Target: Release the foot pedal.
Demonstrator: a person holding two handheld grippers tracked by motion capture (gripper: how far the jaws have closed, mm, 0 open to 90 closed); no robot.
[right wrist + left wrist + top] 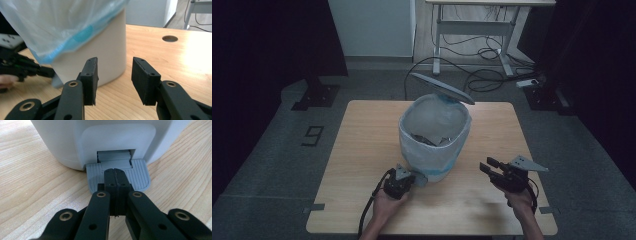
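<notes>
- On the wooden table (362, 150), a white pedal bin (434, 137) is standing near the middle, lined with a pale plastic bag (437, 117) that has a blue band — its grey lid (442, 88) is tilting up at the far side.
- I am keeping the left gripper (115, 171) at the bin's near base; its jaws are closed together, empty, and their tips are resting on the ribbed grey pedal (138, 173).
- I am holding the right gripper (114, 65) just above the table, well to the right of the bin — jaws standing apart, nothing between them.
- Crumpled scraps are lying inside the bag.
</notes>
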